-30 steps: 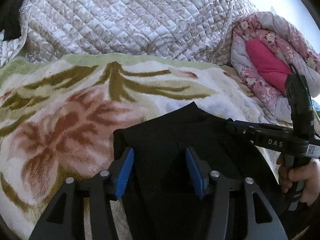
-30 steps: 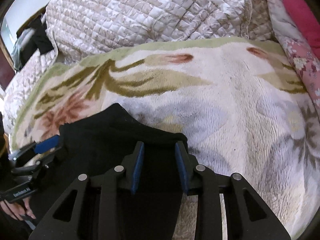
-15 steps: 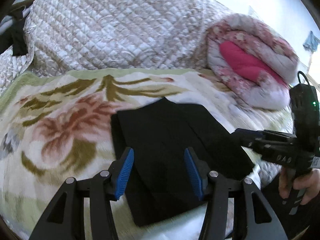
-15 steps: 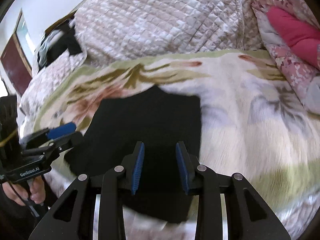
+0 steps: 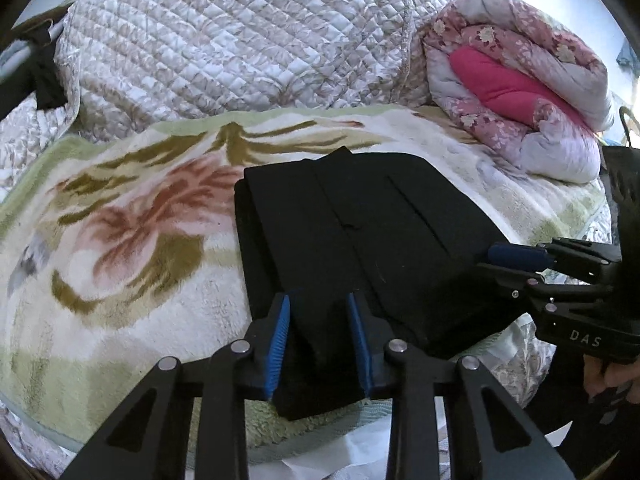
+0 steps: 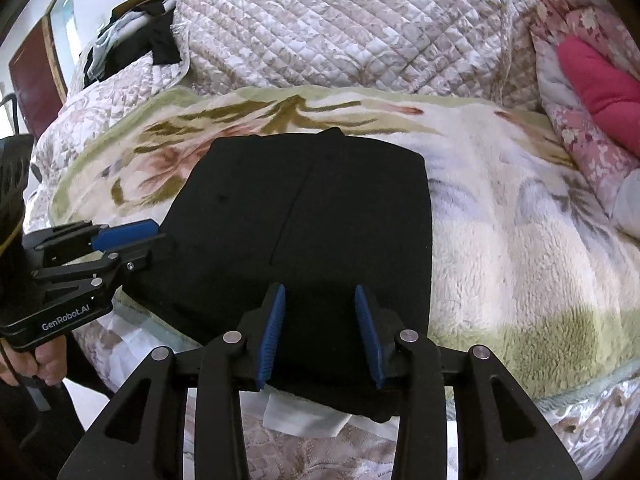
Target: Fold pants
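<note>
Left gripper (image 5: 320, 340) closing, right gripper (image 6: 320, 332) opening over folded pants (image 5: 360, 220); quilt (image 5: 240, 40) behind

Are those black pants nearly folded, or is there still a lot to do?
Nearly done: the pants lie in a flat layered rectangle on the blanket. The left tongs are closing and the right tongs opening over the near edge. At most a final tidy seems left.

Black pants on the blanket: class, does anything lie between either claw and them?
Nothing visible does. The pants lie bare on the blanket. The left claw, closing, already straddles their near edge; the right claw, opening, sits over the near edge too.
</note>
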The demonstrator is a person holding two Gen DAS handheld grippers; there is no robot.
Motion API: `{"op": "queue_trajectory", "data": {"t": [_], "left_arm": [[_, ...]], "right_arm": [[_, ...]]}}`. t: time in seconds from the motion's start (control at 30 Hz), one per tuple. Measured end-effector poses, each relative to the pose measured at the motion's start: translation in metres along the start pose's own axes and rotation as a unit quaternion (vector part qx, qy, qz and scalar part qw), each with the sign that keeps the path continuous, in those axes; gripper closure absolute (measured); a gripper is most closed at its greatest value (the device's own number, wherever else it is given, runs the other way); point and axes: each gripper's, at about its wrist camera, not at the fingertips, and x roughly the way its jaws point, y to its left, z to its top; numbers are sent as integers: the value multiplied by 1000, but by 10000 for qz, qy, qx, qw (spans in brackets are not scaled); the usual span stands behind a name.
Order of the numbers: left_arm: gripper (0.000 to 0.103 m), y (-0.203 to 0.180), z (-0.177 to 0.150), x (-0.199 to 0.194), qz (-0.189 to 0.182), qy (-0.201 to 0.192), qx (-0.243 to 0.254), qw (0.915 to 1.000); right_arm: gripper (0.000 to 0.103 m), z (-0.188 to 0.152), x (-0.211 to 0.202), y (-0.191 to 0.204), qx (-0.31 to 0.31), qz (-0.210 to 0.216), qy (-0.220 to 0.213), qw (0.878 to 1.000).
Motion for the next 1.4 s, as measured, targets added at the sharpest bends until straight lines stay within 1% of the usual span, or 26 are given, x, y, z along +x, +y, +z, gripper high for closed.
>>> {"op": "queue_trajectory", "data": {"t": [0.13,0.3,0.37,0.4,0.57,0.7,0.8,0.93,1.1,1.2,1.3,1.4], "left_arm": [[70,1,5,-3,3,73,-115,9999],[71,-1,11,-11,70,125,-293,9995],[71,-2,14,-13,8,147,-372,9992],[70,-3,15,-14,-51,152,-401,9991],[69,-5,25,-16,-134,173,-459,9987],[68,-8,34,-16,-88,166,-458,9988],[67,-13,40,-16,-123,109,-420,9990],[67,-21,48,-15,-370,85,-378,9986],[66,-26,55,-12,-866,93,-470,9951],[64,-26,57,-11,-1012,85,-523,9935],[63,-24,56,-9,-951,67,-525,9941],[63,-20,55,-6,-654,16,-431,9969]], "right_arm": [[64,1,-8,-4,150,96,-31,9998],[62,4,-19,-8,269,169,-285,9991],[58,6,-22,-8,279,192,-349,9988],[57,8,-23,-8,293,200,-373,9987],[57,10,-24,-7,305,193,-439,9984],[57,11,-24,-11,387,202,-457,9980],[56,12,-24,-13,426,186,-465,9978],[56,13,-24,-17,473,176,-478,9976],[56,14,-25,-21,535,122,-516,9972],[56,14,-26,-24,566,83,-491,9972],[56,15,-27,-25,550,18,-478,9973],[56,15,-26,-25,549,-19,-430,9976]]}}
